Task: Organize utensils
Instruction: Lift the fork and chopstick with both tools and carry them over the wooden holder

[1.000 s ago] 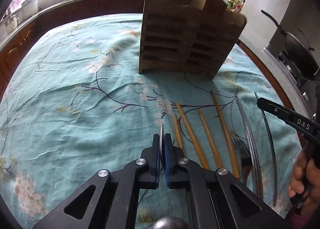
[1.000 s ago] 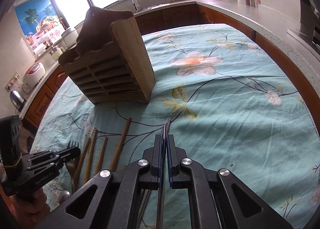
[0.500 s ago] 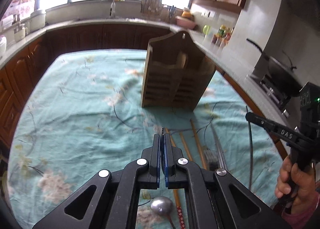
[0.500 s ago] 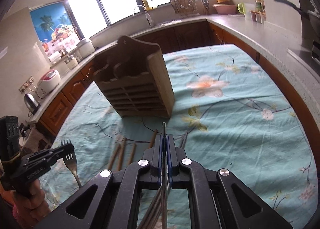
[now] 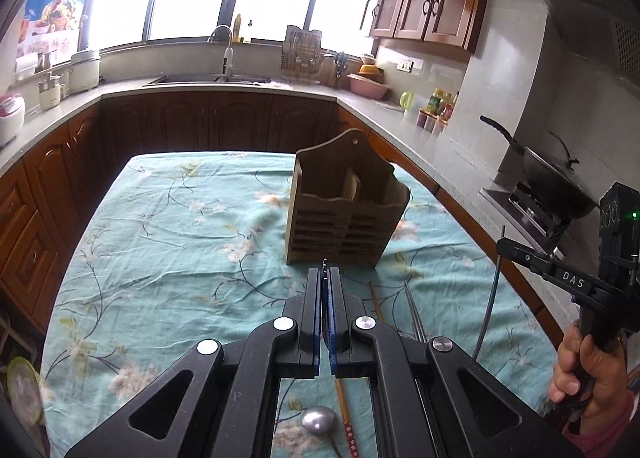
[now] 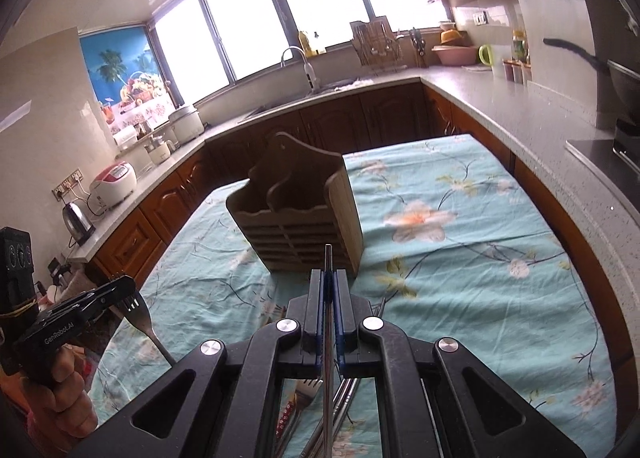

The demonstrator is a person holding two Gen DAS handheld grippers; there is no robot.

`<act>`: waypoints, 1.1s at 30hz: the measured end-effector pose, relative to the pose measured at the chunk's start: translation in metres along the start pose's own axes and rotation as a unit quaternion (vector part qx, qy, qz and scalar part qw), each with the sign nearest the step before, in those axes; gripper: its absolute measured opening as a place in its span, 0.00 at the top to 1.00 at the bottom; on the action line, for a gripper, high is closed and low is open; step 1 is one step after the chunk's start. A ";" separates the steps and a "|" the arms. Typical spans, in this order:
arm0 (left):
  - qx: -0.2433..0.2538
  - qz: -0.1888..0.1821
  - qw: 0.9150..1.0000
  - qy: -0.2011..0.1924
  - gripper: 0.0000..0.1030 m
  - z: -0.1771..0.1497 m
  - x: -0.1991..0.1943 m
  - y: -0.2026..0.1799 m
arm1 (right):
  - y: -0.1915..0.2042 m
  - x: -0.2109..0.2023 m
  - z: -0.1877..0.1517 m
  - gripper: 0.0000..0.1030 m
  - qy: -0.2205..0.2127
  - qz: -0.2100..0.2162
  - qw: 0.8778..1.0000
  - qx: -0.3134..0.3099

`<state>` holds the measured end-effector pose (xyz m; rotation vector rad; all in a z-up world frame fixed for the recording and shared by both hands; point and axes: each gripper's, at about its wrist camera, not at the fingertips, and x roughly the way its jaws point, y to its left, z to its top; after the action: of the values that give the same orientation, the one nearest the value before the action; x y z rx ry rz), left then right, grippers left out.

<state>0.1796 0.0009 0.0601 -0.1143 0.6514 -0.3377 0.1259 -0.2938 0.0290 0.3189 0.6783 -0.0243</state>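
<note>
From the left wrist, the left gripper (image 5: 325, 272) is clamped on a thin metal piece (a fork, the other view shows), with the wooden utensil holder (image 5: 346, 214) standing at twelve o'clock on the teal floral tablecloth (image 5: 168, 242). At five o'clock lie a spoon (image 5: 320, 420) and wooden chopsticks (image 5: 344, 410). From the right wrist, the right gripper (image 6: 328, 278) is closed on a metal chopstick (image 6: 327, 342), the holder at twelve again. At nine o'clock the fork (image 6: 146, 324) hangs from the left gripper's jaws.
</note>
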 end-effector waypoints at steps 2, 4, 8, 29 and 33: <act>-0.002 0.001 1.000 -0.006 1.00 0.000 -0.004 0.000 | 0.001 -0.004 0.001 0.96 -0.005 0.003 1.000 0.001; -0.005 0.001 1.000 -0.010 1.00 0.003 -0.005 0.001 | 0.002 -0.008 0.004 0.96 -0.014 0.001 1.000 0.002; -0.007 0.008 1.000 -0.022 1.00 0.008 -0.008 0.003 | 0.005 -0.017 0.008 0.96 -0.030 0.004 1.000 0.002; -0.027 0.089 0.987 -0.135 1.00 0.094 0.045 0.007 | 0.017 -0.019 0.124 0.96 -0.201 -0.002 0.979 0.022; -0.024 0.104 0.985 -0.138 1.00 0.105 0.078 0.004 | 0.015 -0.003 0.145 0.96 -0.229 -0.009 0.973 0.025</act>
<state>0.3031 -0.0227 0.0975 -0.1344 0.3926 -0.1020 0.2144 -0.3228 0.1417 0.3402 0.2216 -0.1292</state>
